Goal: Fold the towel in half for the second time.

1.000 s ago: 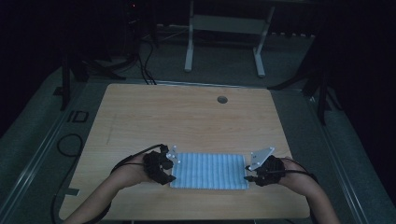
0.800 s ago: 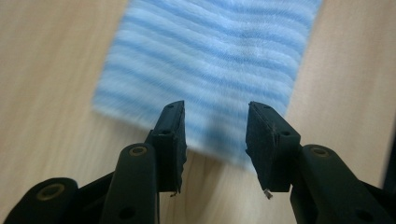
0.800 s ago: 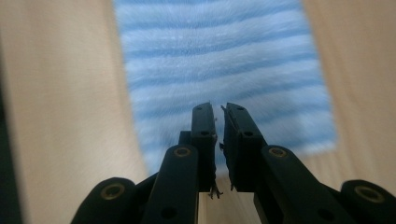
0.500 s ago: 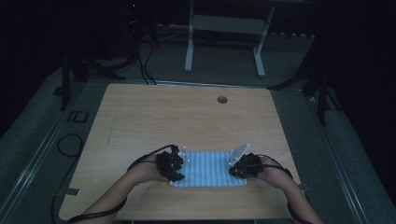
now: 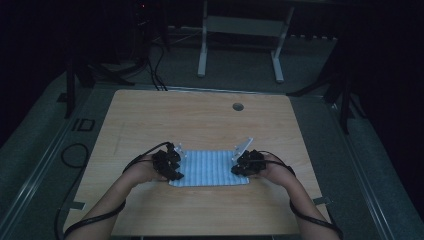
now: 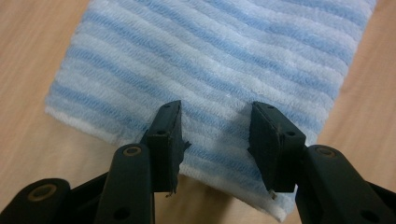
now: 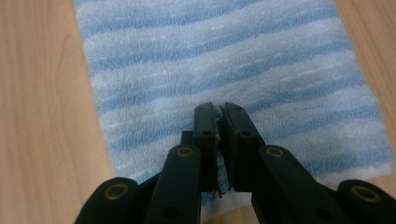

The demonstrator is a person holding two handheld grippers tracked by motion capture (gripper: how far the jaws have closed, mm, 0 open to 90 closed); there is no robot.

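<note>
A blue-and-white striped towel (image 5: pixel 210 167) lies flat near the front of the wooden table (image 5: pixel 200 117). My left gripper (image 5: pixel 176 169) is at the towel's left end. In the left gripper view its jaws (image 6: pixel 215 112) stand open just above the towel (image 6: pixel 210 56), straddling the near edge with nothing pressed between them. My right gripper (image 5: pixel 240 168) is at the towel's right end. Its jaws (image 7: pixel 217 108) have just been closing and stand almost together, with a thin pinch of the towel (image 7: pixel 224 60) between the pads. Both forearms enter from the bottom.
A round cable hole (image 5: pixel 238 106) sits in the table's far side. Beyond the table stands a white desk frame (image 5: pixel 240 45) on a dark floor, with cables (image 5: pixel 70 155) trailing at the left. Bare wood surrounds the towel.
Both hands have moved inward and down onto the towel's ends. The right jaws have closed. The towel now looks a little narrower and farther from the front edge.
</note>
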